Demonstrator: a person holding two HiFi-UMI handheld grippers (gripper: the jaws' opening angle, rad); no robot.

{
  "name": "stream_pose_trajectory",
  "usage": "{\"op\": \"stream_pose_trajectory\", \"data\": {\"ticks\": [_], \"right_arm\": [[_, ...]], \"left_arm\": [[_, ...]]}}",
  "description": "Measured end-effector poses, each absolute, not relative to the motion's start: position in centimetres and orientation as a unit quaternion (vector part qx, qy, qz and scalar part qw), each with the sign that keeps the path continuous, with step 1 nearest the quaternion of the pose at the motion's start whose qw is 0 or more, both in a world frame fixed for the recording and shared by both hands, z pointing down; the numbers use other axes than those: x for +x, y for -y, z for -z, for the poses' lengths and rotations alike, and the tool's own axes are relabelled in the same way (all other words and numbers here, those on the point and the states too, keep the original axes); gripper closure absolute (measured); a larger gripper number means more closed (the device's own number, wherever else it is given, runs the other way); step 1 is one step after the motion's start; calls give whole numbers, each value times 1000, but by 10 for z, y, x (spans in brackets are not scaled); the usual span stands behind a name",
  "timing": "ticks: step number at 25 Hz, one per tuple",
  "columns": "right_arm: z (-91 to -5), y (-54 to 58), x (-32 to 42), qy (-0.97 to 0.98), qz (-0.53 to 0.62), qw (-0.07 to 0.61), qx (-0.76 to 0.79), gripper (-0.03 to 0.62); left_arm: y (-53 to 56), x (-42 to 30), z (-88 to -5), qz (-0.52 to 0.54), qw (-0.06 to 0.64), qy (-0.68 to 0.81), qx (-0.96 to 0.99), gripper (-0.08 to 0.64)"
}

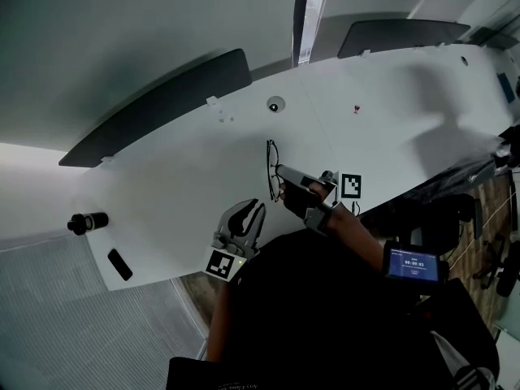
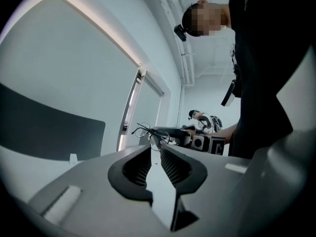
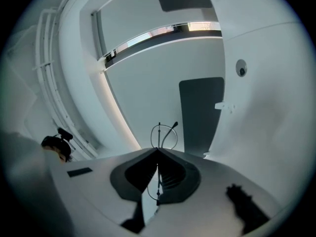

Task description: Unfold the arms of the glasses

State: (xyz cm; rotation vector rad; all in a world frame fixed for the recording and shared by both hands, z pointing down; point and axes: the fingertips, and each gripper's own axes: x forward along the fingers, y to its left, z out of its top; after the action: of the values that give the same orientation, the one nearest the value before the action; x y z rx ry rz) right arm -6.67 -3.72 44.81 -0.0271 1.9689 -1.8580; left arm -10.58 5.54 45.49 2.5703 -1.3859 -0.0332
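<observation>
Thin wire-rimmed glasses (image 1: 270, 159) stand on edge over the white table (image 1: 179, 185), near its front edge. My right gripper (image 1: 279, 170) is shut on them; in the right gripper view the wire frame (image 3: 159, 132) runs between the closed jaws, with one lens and an arm tip sticking out beyond my right gripper (image 3: 158, 153). My left gripper (image 1: 257, 208) hovers just below and left of the glasses, open a little with nothing between its fingers. From the left gripper view the glasses (image 2: 146, 131) sit just past the tips of my left gripper (image 2: 155, 148).
A black cylinder (image 1: 87, 222) and a small flat black object (image 1: 119, 264) lie at the table's left end. A round grommet (image 1: 275, 104) sits in the tabletop farther back. Dark divider panels (image 1: 162, 104) line the far edge. The person's body fills the lower frame.
</observation>
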Motion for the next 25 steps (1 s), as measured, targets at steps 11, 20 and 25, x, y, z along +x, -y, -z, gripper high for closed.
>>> {"op": "stream_pose_trajectory", "data": {"ticks": [11,20,25], "right_arm": [[-446,38,-60,-668,704,242,5,583],[-440,32,-61,-672,702,236,22,584],[-441,31,-59,-676,700,229,29,583]], "left_arm": [[-48,-74,-445,-95,-35,463,880,472],[-51,-71,-445,-105,-48,459,881,477],[-49,-68,-449,-92,-37,466,879,485]]}}
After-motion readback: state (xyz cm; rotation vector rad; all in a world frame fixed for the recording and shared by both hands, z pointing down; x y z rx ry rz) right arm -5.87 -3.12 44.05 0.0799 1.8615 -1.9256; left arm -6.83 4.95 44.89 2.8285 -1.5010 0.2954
